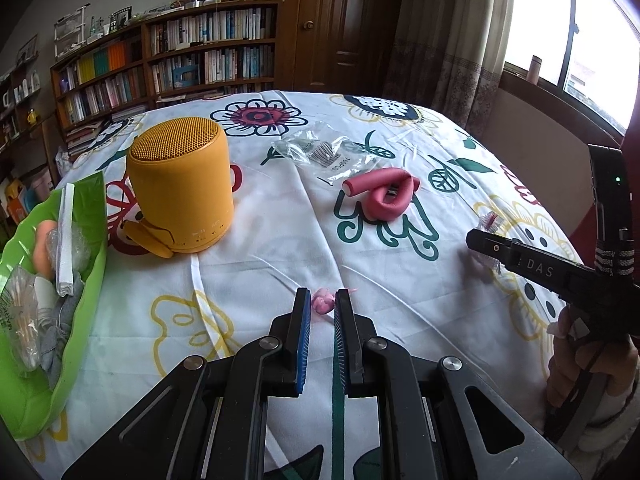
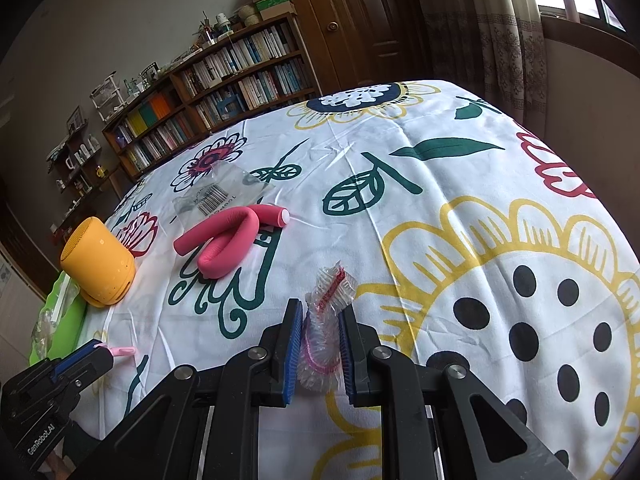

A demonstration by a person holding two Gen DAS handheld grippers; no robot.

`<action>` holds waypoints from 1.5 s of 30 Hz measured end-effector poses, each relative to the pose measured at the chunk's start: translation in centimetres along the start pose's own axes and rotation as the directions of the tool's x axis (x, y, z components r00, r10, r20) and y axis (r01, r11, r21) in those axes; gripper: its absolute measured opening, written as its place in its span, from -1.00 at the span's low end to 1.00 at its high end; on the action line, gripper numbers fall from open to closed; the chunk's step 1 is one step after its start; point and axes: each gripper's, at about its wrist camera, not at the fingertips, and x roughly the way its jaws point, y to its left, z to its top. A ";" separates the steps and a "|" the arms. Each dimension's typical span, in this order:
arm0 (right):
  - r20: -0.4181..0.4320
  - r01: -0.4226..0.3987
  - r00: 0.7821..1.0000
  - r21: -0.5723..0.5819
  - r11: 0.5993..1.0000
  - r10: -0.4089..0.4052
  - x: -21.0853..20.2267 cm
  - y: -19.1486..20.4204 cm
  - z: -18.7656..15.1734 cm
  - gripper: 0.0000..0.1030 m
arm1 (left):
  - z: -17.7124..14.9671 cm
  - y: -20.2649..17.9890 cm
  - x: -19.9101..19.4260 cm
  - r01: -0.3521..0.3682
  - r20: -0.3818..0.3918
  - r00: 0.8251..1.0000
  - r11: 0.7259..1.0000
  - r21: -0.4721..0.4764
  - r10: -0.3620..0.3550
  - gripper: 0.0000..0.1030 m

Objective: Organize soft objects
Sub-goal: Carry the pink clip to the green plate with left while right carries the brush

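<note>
My left gripper (image 1: 322, 300) is low over the flowered tablecloth, its blue-padded fingers closed on a small pink soft object (image 1: 323, 301). From the right wrist view that pink object (image 2: 124, 351) pokes out of the left gripper (image 2: 98, 347). My right gripper (image 2: 321, 316) is shut on a clear bubble-wrap packet (image 2: 326, 320) with red and pink inside. In the left wrist view the right gripper (image 1: 478, 238) is at the right with the packet (image 1: 490, 222) at its tip. A bent pink foam roller (image 1: 382, 196) (image 2: 232, 240) lies mid-table.
A green tray (image 1: 93, 280) (image 2: 74, 322) holding several soft items and bags sits at the left edge. A yellow speaker (image 1: 180, 184) (image 2: 98, 264) stands beside it. A clear barcode bag (image 1: 320, 152) (image 2: 220, 196) lies behind the roller. A hand (image 1: 580, 360) holds the right gripper.
</note>
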 end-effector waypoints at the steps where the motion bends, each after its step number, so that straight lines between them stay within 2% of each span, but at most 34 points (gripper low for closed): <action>1: 0.000 0.000 1.000 0.000 1.000 0.000 0.0 0.0 0.0 -0.63 | 0.1 0.0 -0.3 0.001 0.007 1.000 1.000 -0.001 -0.001 -0.76; 11: 0.006 0.000 1.000 0.010 1.000 0.000 -0.1 -0.1 0.0 -0.63 | 1.1 0.4 -3.1 0.007 0.066 0.998 1.000 -0.018 -0.006 -0.76; 20: 0.029 0.005 1.000 0.029 1.000 -0.005 -0.3 0.0 0.1 -0.63 | 0.7 1.7 -4.5 0.012 0.082 0.997 0.999 -0.048 -0.008 -0.76; 30: 0.041 0.014 0.999 0.009 1.000 -0.014 -0.3 1.9 1.0 -0.63 | 0.3 4.3 -6.4 0.012 0.109 0.994 0.995 -0.098 -0.001 -0.76; 45: 0.049 -0.072 0.996 -0.062 0.995 0.075 0.2 7.5 3.8 -0.63 | -0.5 9.0 -9.8 -0.008 0.170 0.985 0.984 -0.176 0.038 -0.76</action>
